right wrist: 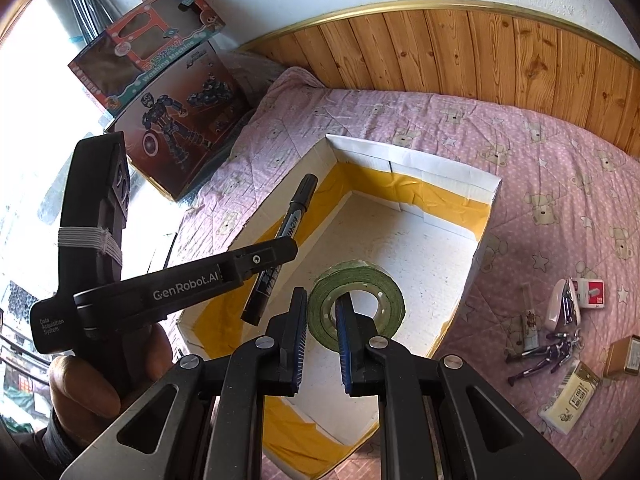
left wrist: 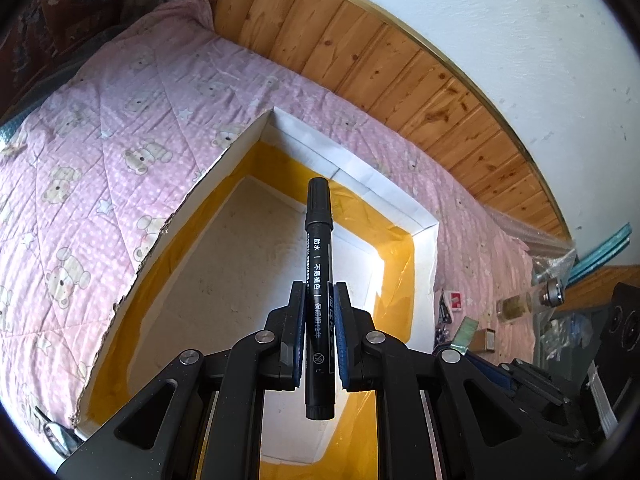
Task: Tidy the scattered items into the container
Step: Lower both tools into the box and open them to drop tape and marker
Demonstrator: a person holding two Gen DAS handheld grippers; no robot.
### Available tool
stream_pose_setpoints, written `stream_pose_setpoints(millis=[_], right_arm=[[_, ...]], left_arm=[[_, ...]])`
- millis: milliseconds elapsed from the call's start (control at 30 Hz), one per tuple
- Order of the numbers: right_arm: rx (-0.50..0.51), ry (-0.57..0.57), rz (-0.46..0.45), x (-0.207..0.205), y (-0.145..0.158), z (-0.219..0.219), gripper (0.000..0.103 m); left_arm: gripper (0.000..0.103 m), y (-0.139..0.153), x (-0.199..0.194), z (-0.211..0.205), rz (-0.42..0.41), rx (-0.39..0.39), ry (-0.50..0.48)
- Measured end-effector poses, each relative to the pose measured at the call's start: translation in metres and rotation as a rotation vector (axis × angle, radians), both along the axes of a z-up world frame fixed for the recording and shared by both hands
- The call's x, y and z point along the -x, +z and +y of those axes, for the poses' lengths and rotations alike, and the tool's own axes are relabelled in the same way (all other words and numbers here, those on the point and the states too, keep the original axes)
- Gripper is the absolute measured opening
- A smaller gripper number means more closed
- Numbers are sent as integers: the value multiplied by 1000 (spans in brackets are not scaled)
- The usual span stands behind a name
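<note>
Container (left wrist: 224,160): white cardboard box with yellow tape lining its inner walls, sits on the bed's pink bear-print quilt (left wrist: 120,112), fills the centre of both views, directly under both my grippers.

My left gripper (left wrist: 320,292), lower centre of the left wrist view: jaws clamped shut on a black marker (left wrist: 319,216). Marker runs along the fingers, cap end poking up past the tips over the box interior, butt end hanging back below the pads. In the right wrist view the same marker (right wrist: 298,200) shows at centre left, slanted over the box's left wall, with my left hand (right wrist: 84,384) on the handle at lower left.

My right gripper (right wrist: 322,304), lower centre of the right wrist view: jaws pinched on the near wall of a green tape roll (right wrist: 384,288), one finger outside the ring, one inside the hole. Roll hangs over the box floor (right wrist: 420,248).

Outward, right wrist view: loose items on the quilt at right edge — small red-and-white card (right wrist: 592,294), purple figure (right wrist: 548,354), cream packet (right wrist: 570,400), brown box (right wrist: 626,356). Toy boxes (right wrist: 168,80) stacked upper left. Wood panelling (right wrist: 480,44) behind the bed.
</note>
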State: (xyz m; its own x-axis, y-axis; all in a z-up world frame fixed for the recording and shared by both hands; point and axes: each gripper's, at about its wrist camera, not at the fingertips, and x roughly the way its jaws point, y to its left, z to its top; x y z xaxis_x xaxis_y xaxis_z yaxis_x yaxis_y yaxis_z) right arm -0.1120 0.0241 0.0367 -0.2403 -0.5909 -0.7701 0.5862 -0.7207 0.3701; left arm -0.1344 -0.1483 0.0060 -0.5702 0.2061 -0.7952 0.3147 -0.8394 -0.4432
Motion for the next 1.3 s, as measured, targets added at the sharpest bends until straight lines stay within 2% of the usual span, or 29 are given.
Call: stream_pose_setpoints(millis=[333, 733, 900, 1100, 1300], right_arm=[[-44, 3, -16, 22, -13, -9, 15], [-148, 78, 21, 41, -23, -32, 15], [-223, 117, 43, 49, -30, -44, 15], [-351, 187, 63, 59, -46, -60, 15], [-424, 209, 51, 73, -60, -70, 15]], left_arm=[[14, -15, 26, -2, -37, 43, -5], [14, -41, 40, -10, -89, 28, -24], [14, -52, 49, -18, -124, 17, -13], [14, -63, 58, -21, -157, 48, -15], [14, -74, 66, -18, -189, 48, -37]])
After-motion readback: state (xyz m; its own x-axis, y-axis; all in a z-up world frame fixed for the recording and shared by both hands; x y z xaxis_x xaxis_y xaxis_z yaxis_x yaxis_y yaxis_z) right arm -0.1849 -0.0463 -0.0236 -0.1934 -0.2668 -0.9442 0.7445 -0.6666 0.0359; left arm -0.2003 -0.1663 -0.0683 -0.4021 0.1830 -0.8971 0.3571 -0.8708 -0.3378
